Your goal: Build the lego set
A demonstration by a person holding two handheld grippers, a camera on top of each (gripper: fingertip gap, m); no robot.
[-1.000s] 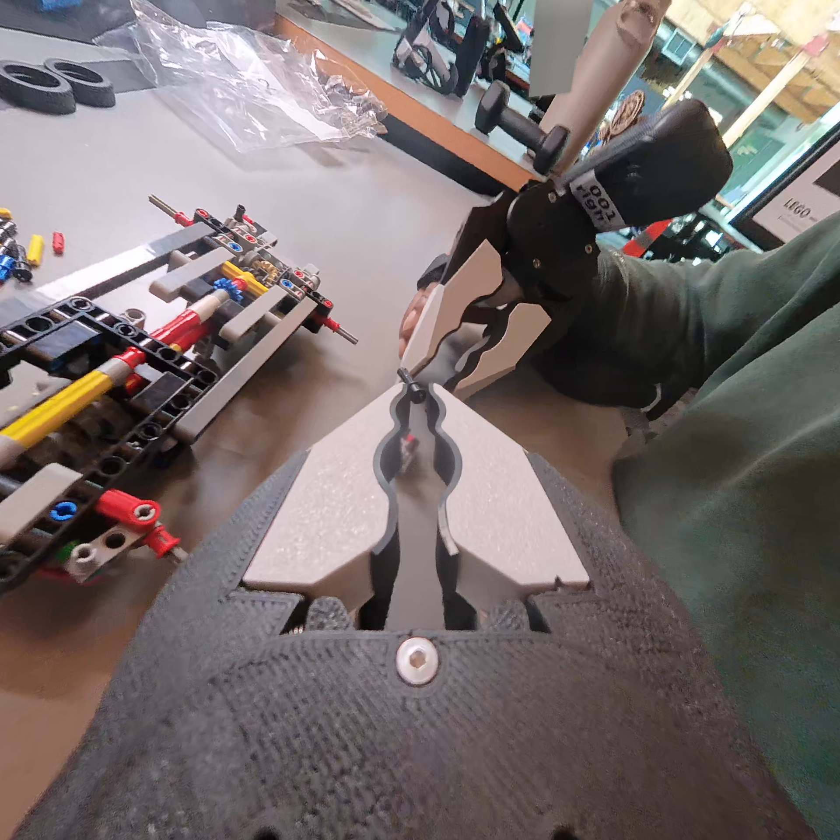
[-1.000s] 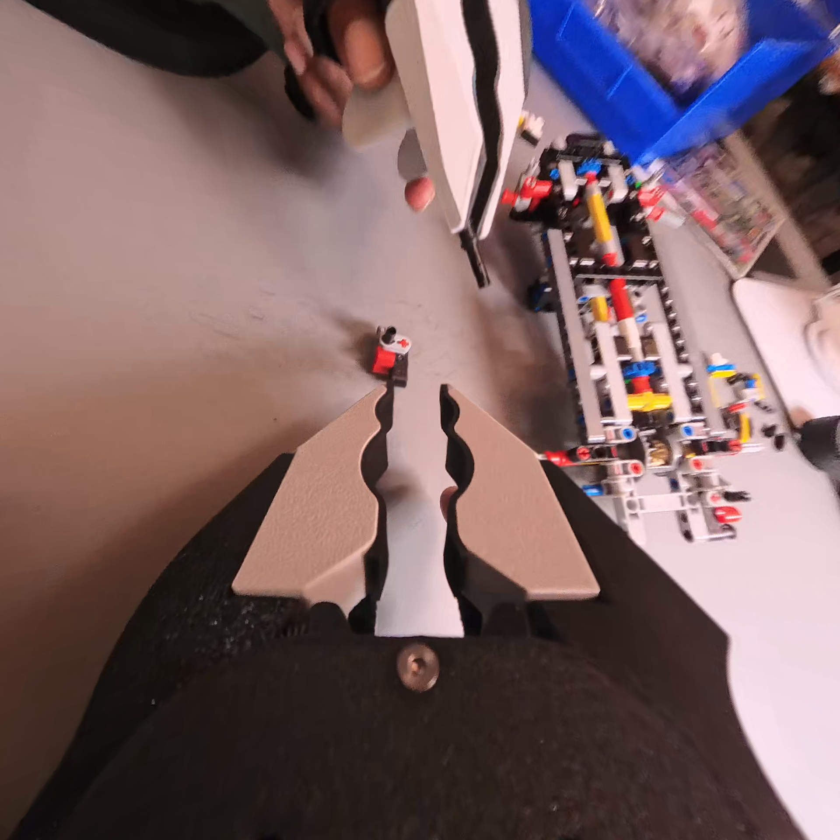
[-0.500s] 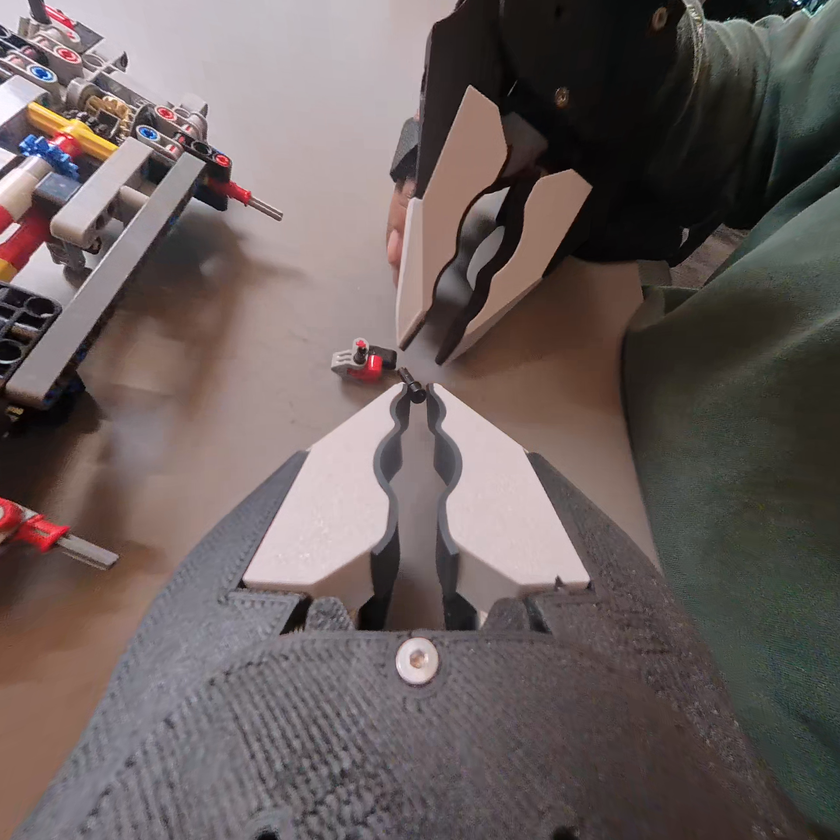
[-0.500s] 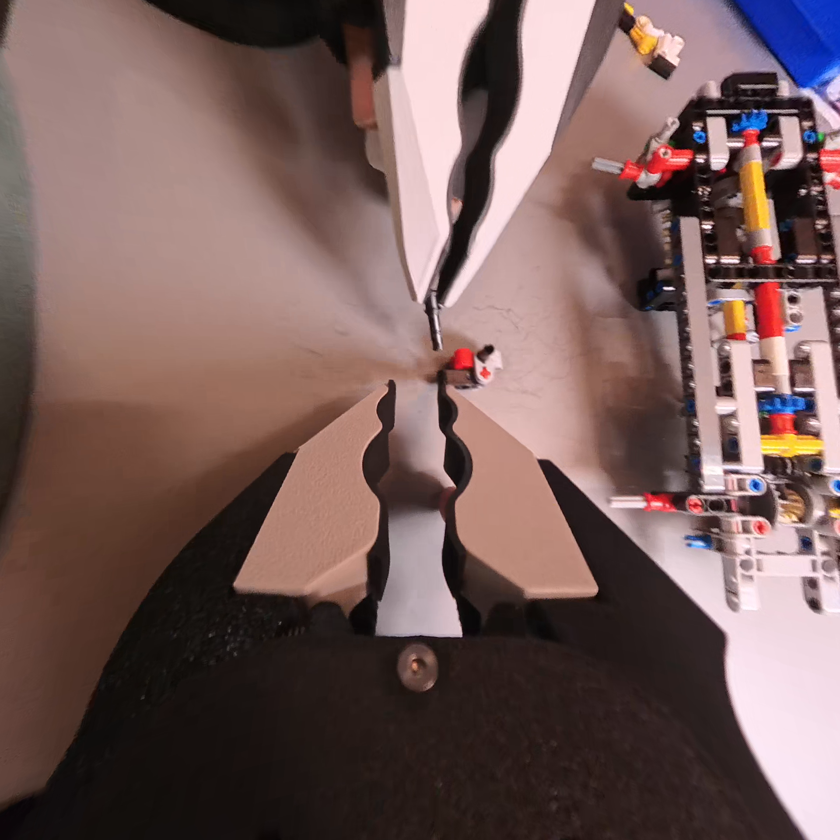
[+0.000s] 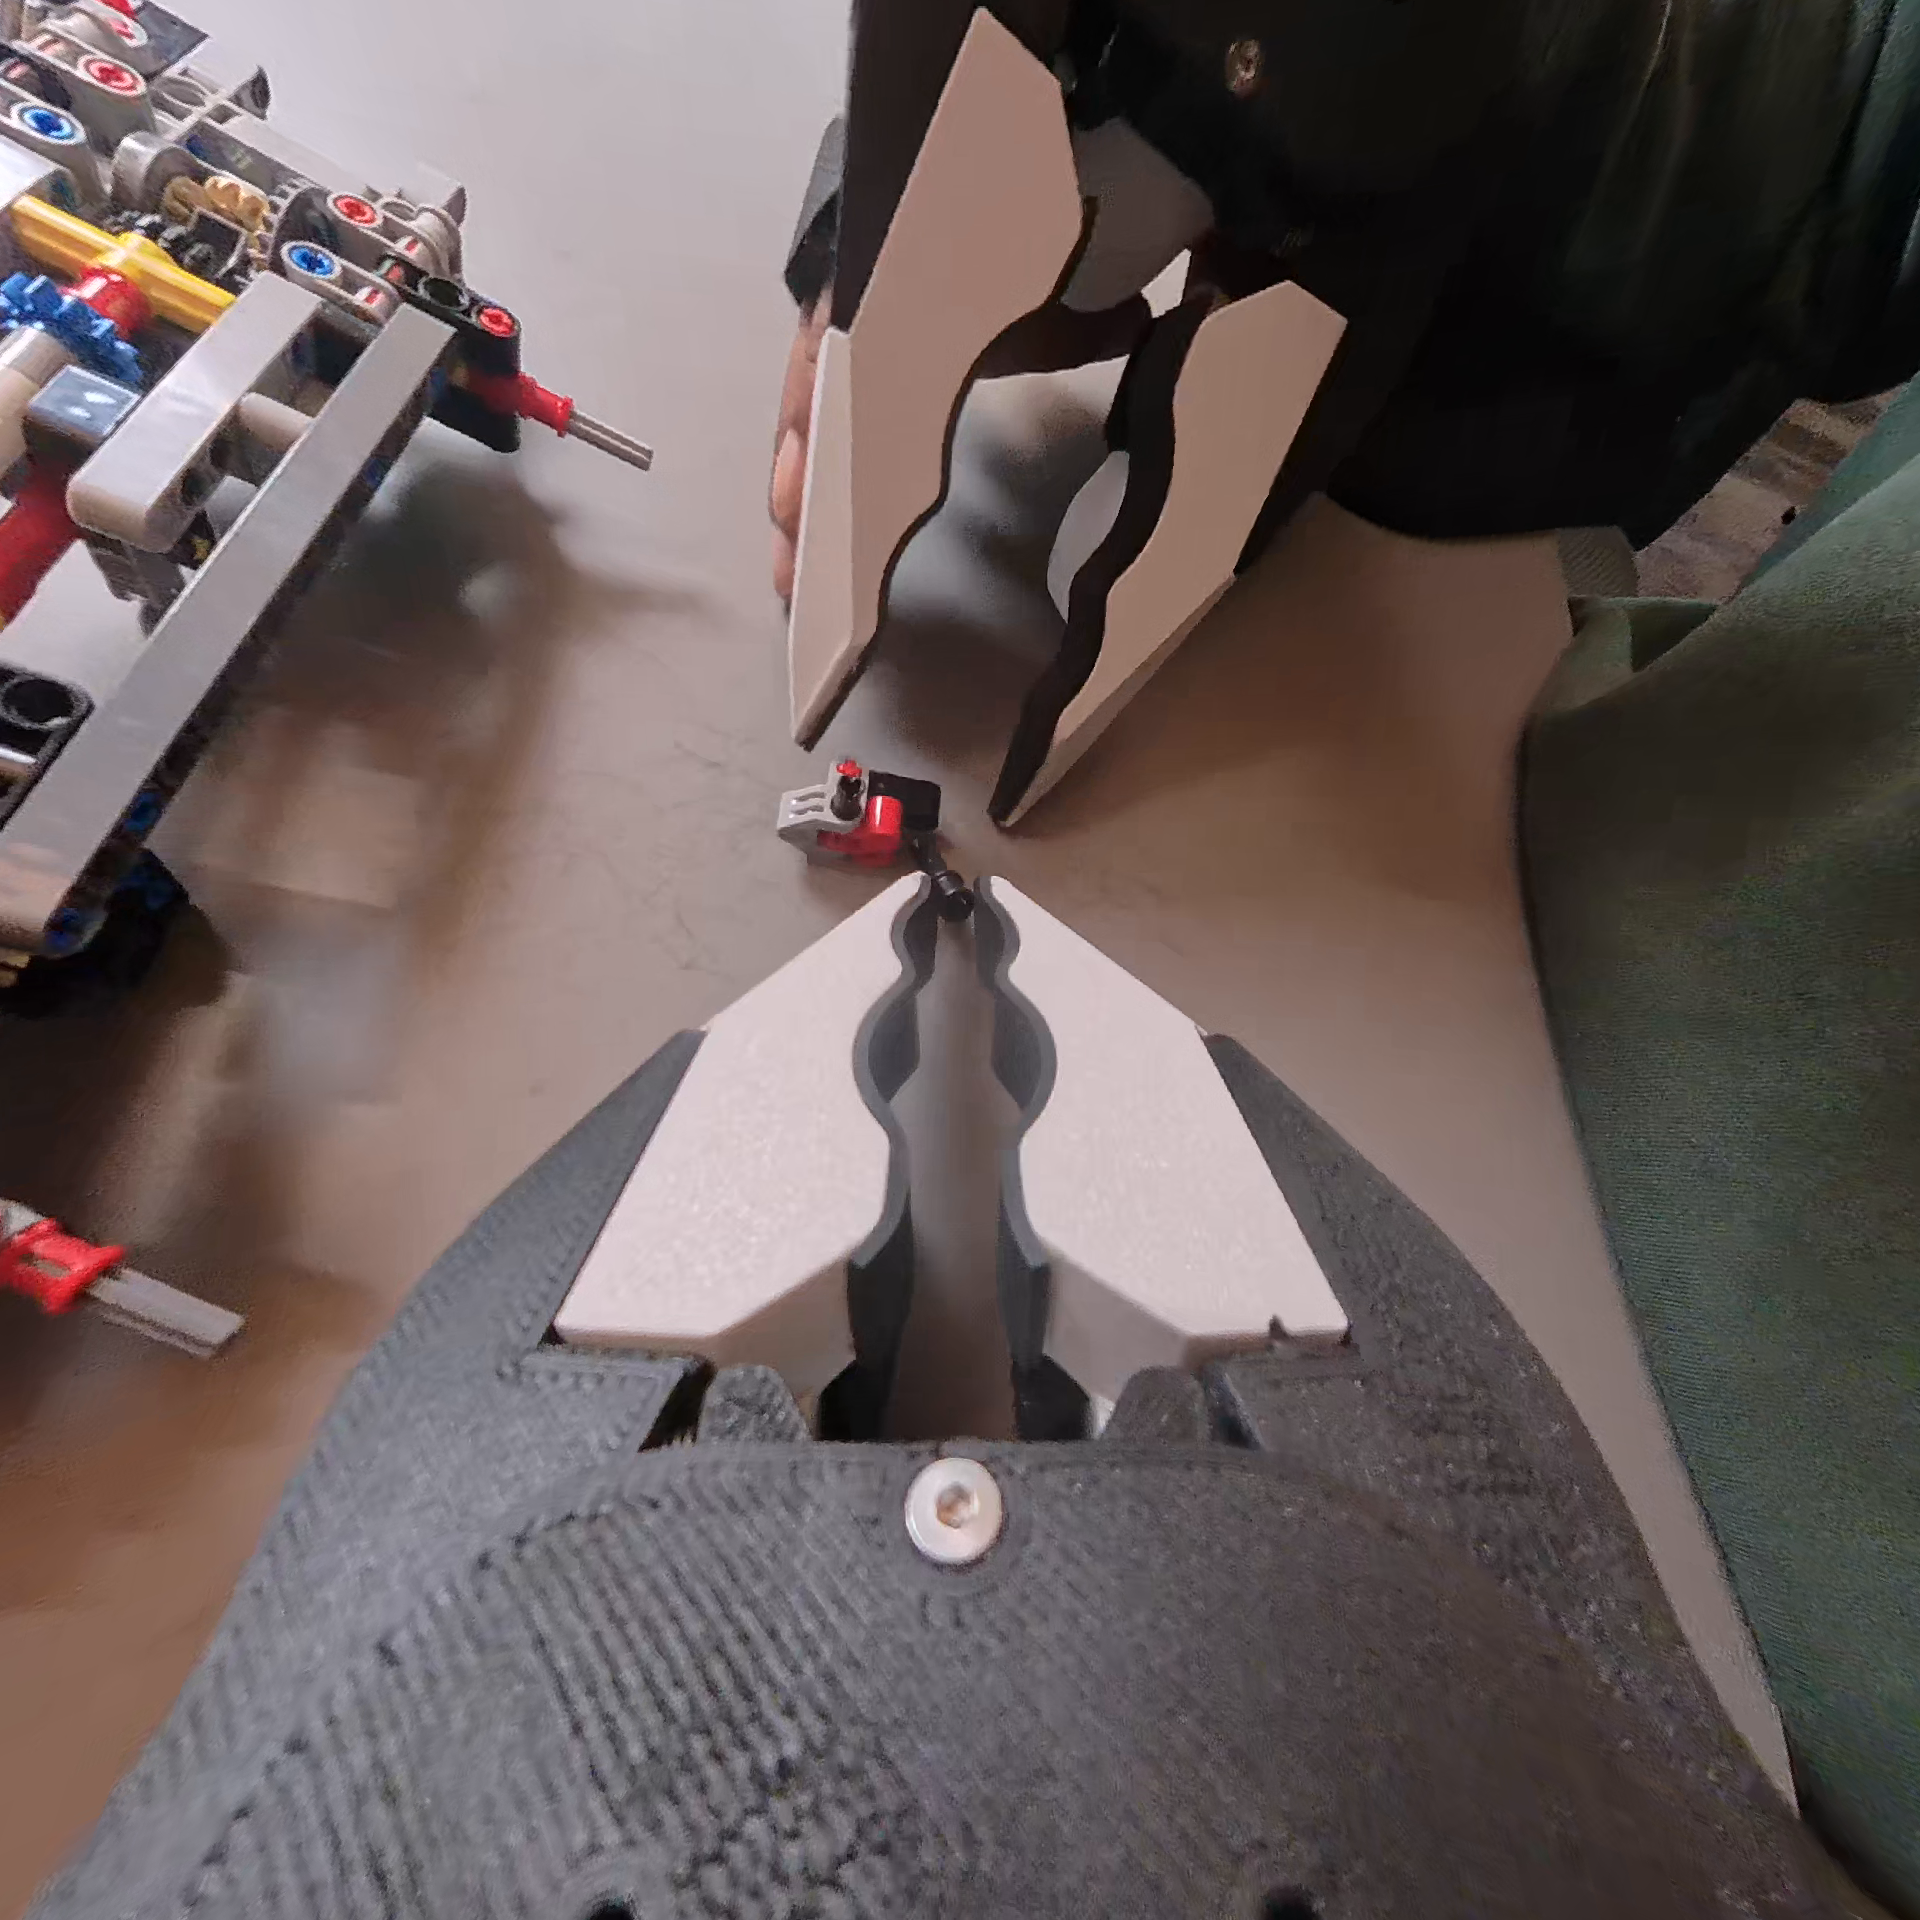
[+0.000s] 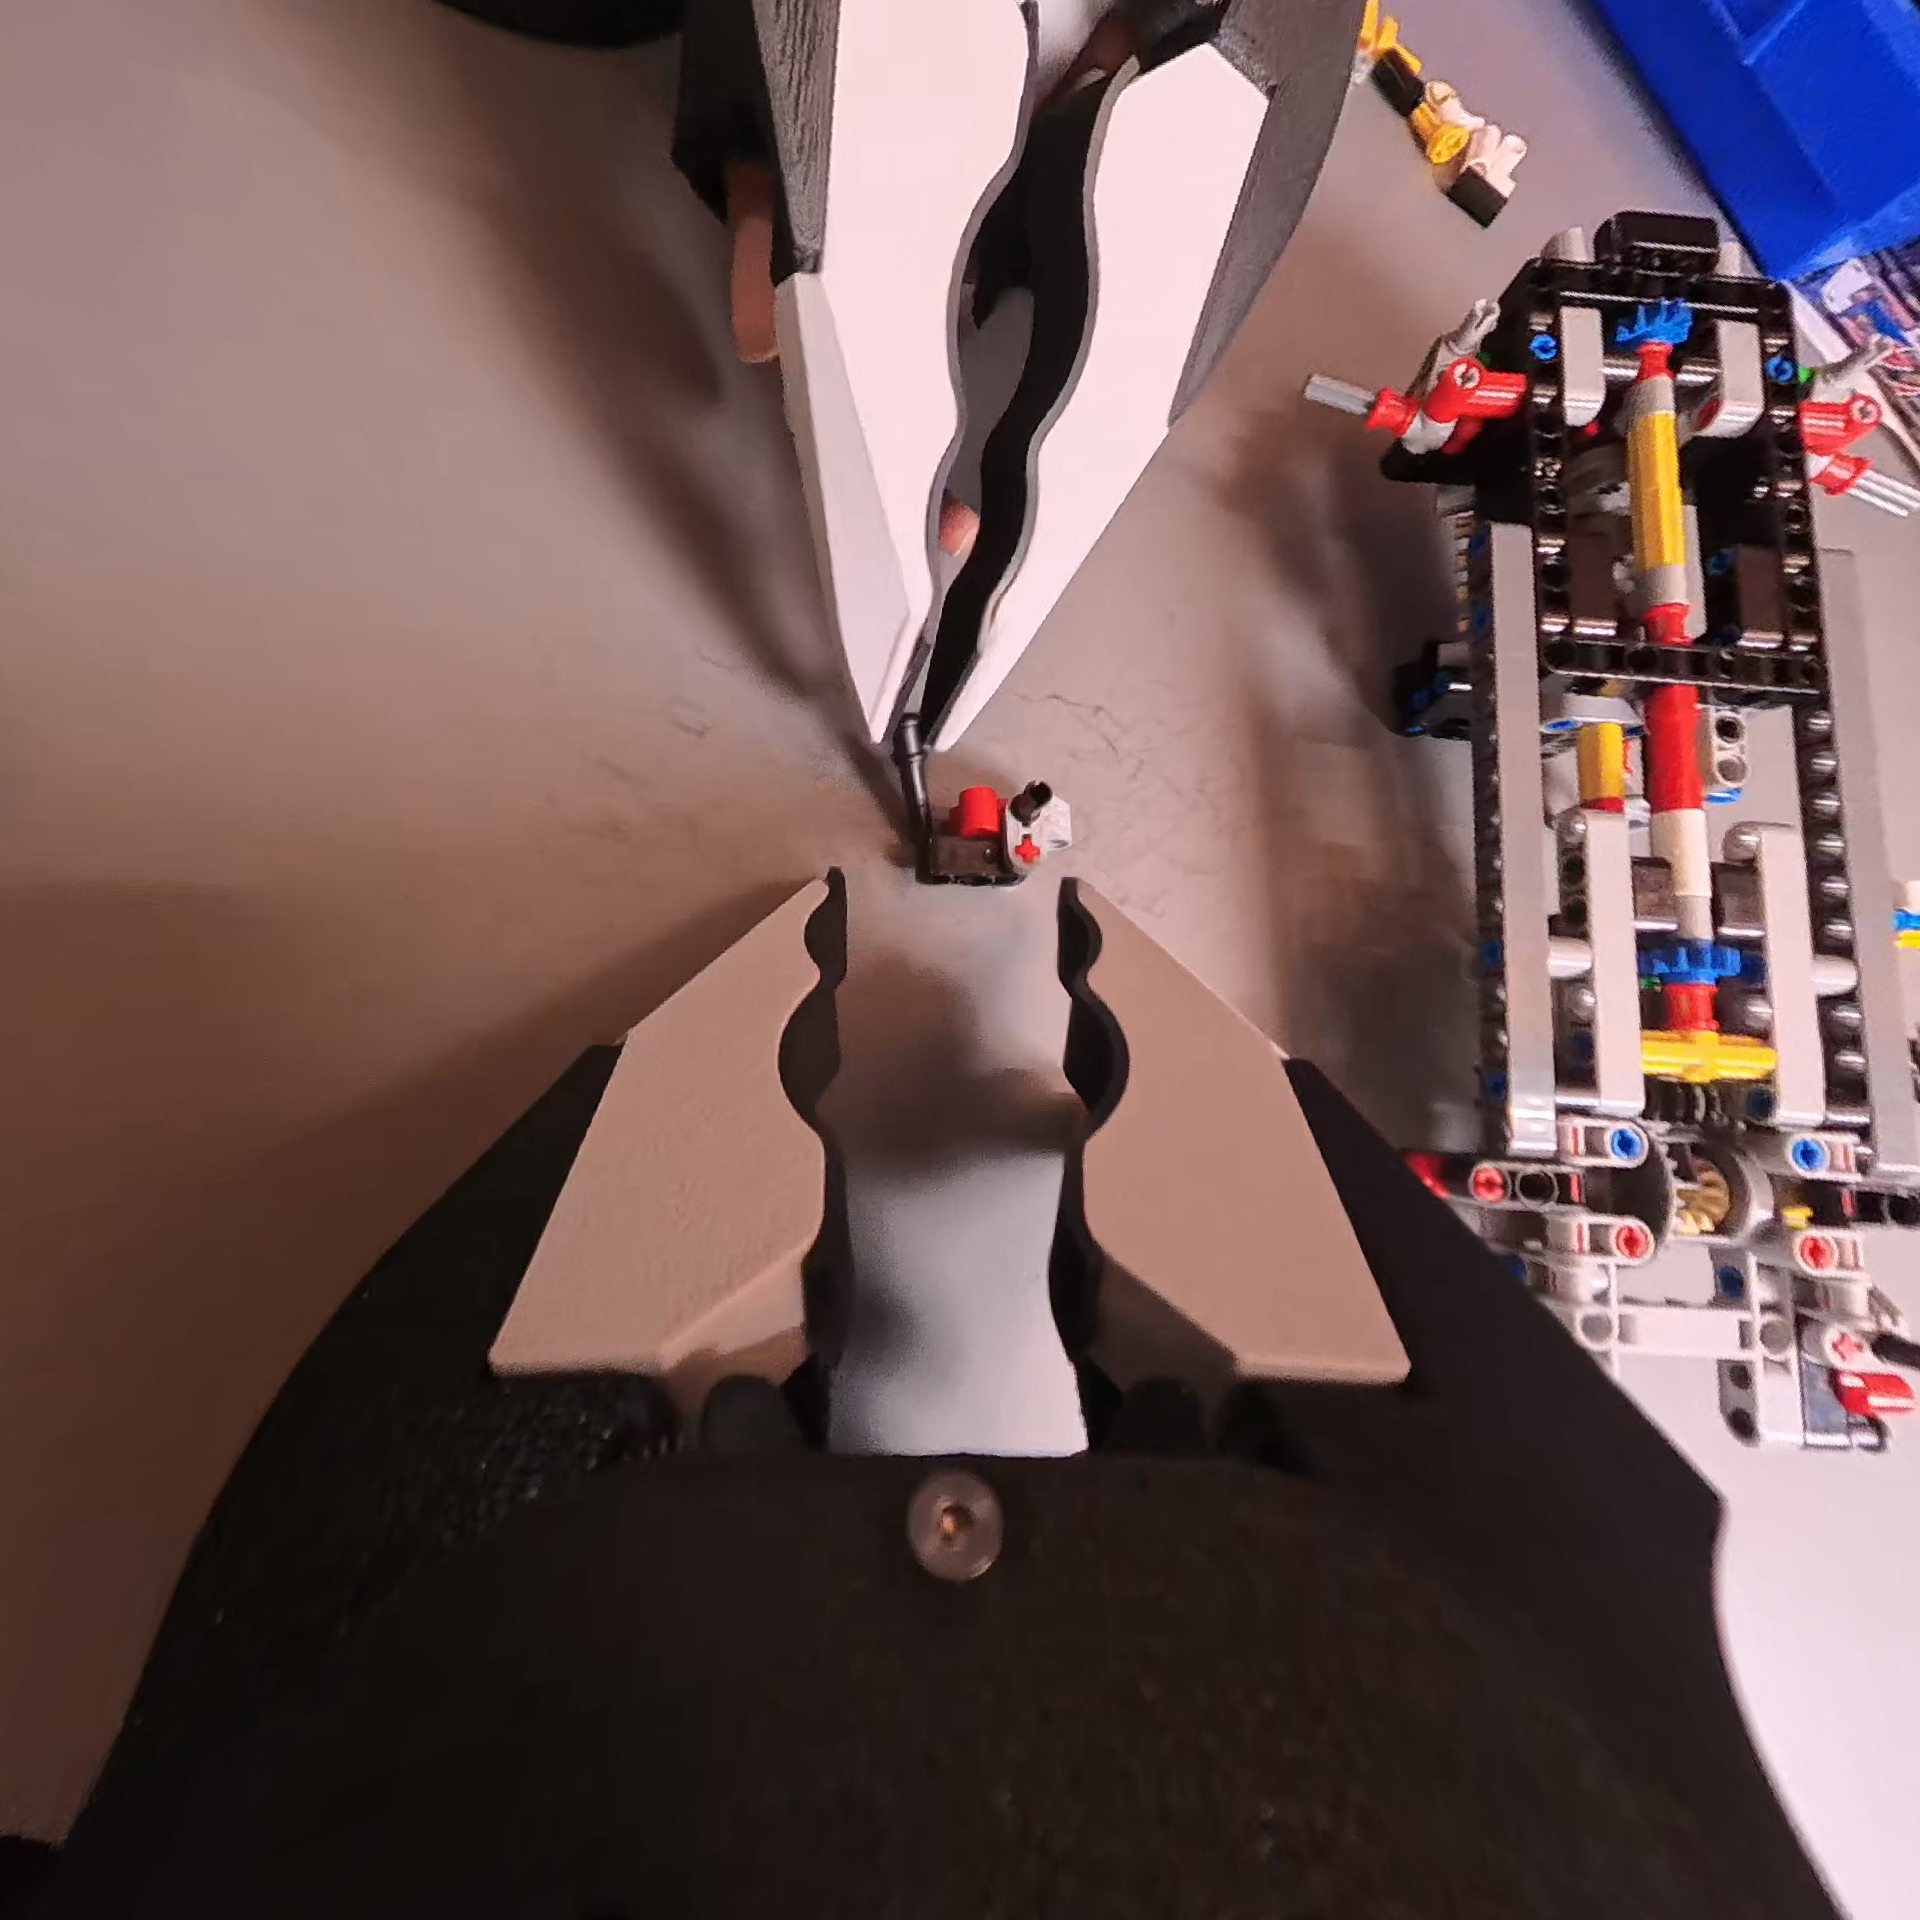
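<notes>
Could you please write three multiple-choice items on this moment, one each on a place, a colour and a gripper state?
1. Where is the small sub-assembly?
A. on the table between the two grippers
B. mounted on the chassis
C. in the blue bin

2. What colour is the pin in the left gripper?
A. yellow
B. black
C. blue

3. How is the right gripper?
A. shut on the pin
B. shut and empty
C. open

Answers:
1 A: it lies on the bare table, apart from the chassis.
2 B: a black pin sticks out at the fingertips.
3 C: a wide gap shows between its fingers, nothing held.
</notes>
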